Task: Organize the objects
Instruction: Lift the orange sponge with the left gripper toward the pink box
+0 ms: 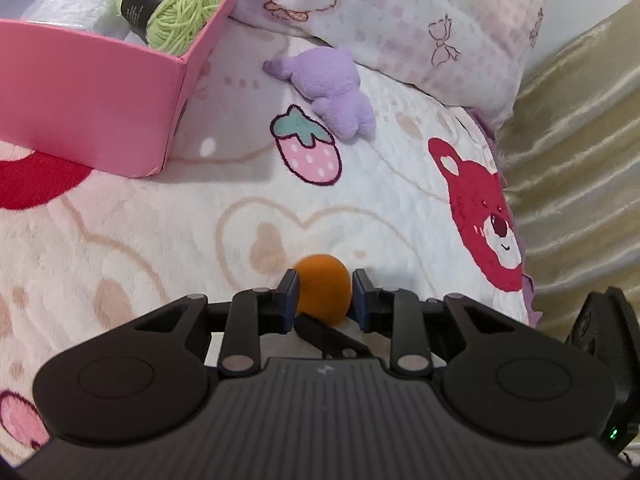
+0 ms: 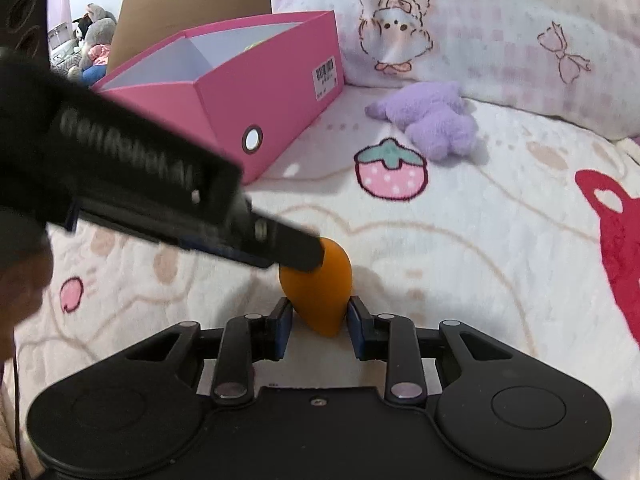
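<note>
An orange egg-shaped sponge (image 1: 324,290) sits between the pads of my left gripper (image 1: 325,294), which is shut on its wide end. In the right wrist view the same sponge (image 2: 320,300) hangs with its narrow end between the open jaws of my right gripper (image 2: 319,322); the pads stand a little apart from it. The left gripper's finger (image 2: 296,250) comes in from the upper left onto the sponge. A pink box (image 1: 100,92) holds green yarn (image 1: 176,4) and plastic packets. A purple plush toy (image 1: 332,88) lies on the blanket beyond.
A white printed fleece blanket (image 1: 160,220) covers the bed. A patterned pillow (image 1: 420,20) lies at the back. A beige curtain (image 1: 580,160) hangs at the right. The pink box (image 2: 256,92) stands at the left, a cardboard box (image 2: 192,4) behind it.
</note>
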Demonstrator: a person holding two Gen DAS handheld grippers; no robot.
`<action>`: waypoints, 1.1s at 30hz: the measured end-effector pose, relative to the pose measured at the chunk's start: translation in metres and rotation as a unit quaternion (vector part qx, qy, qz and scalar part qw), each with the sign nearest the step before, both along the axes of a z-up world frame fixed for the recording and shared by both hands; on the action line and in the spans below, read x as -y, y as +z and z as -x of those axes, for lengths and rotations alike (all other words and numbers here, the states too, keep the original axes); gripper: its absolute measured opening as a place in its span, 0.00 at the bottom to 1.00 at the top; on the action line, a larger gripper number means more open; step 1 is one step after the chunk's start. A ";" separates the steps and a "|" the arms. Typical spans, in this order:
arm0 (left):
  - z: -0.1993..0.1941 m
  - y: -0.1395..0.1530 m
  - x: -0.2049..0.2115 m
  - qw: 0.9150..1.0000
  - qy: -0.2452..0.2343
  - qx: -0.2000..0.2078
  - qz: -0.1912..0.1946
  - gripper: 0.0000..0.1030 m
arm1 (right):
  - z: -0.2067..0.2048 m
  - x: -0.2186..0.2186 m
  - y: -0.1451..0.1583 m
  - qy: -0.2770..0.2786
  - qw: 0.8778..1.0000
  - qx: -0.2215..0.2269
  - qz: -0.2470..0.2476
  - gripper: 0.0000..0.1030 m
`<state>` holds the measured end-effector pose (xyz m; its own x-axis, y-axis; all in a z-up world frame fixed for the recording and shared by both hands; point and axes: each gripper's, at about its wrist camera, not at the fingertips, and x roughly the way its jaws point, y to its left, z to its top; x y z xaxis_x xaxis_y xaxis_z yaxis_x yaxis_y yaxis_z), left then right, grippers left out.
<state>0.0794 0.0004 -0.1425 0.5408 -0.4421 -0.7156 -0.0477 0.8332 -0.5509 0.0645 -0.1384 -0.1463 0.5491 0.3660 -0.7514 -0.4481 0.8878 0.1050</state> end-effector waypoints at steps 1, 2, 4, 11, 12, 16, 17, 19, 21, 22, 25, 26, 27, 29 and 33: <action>-0.001 -0.002 0.000 1.000 -0.002 0.001 -0.002 0.31 | 0.001 0.000 0.000 0.000 1.000 0.001 -0.001 0.33; -0.002 -0.004 0.001 1.000 -0.003 -0.001 -0.004 0.32 | 0.001 0.000 0.001 0.001 1.000 0.002 -0.001 0.34; -0.003 -0.010 0.004 1.000 -0.005 -0.003 -0.006 0.35 | 0.001 -0.003 0.001 0.008 1.000 0.006 0.008 0.36; -0.002 -0.023 0.007 1.000 0.003 0.006 0.007 0.33 | 0.003 -0.005 -0.001 0.009 0.999 0.022 0.031 0.42; -0.002 -0.023 0.008 1.000 0.001 0.009 0.010 0.32 | 0.002 -0.005 -0.001 0.006 0.999 0.022 0.030 0.42; 0.000 -0.021 0.011 1.000 -0.007 0.019 0.001 0.31 | 0.001 -0.005 0.000 0.013 0.999 0.026 0.027 0.38; 0.000 -0.019 0.012 1.000 -0.008 0.021 -0.002 0.31 | 0.002 -0.005 0.001 0.016 0.999 0.029 0.029 0.37; 0.001 -0.014 0.013 1.000 -0.011 0.022 -0.004 0.31 | 0.004 -0.006 0.004 0.017 0.999 0.034 0.030 0.37; 0.002 -0.010 0.013 1.000 -0.014 0.020 -0.007 0.31 | 0.006 -0.007 0.008 0.019 0.999 0.034 0.030 0.37; 0.002 -0.007 0.013 1.000 -0.016 0.018 -0.010 0.31 | 0.006 -0.007 0.011 0.021 0.999 0.032 0.029 0.37; 0.003 0.002 0.014 1.000 -0.021 0.006 -0.017 0.30 | 0.009 -0.007 0.018 0.021 0.999 0.021 0.023 0.37; 0.004 0.005 0.015 1.000 -0.024 -0.001 -0.020 0.30 | 0.010 -0.006 0.021 0.020 0.999 0.016 0.020 0.37; 0.005 0.008 0.015 0.999 -0.025 -0.006 -0.022 0.30 | 0.011 -0.006 0.023 0.020 1.000 0.011 0.017 0.37; 0.008 0.015 0.015 0.999 -0.030 -0.019 -0.023 0.30 | 0.015 -0.008 0.029 0.023 1.000 0.003 0.015 0.38; 0.015 0.028 0.011 0.999 -0.033 -0.025 -0.014 0.30 | 0.023 -0.011 0.042 0.029 0.999 0.005 0.023 0.41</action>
<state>0.0646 -0.0106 -0.1147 0.4749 -0.4557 -0.7528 -0.0182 0.8502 -0.5262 0.0417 -0.1277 -0.1046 0.5350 0.3631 -0.7629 -0.4994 0.8642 0.0611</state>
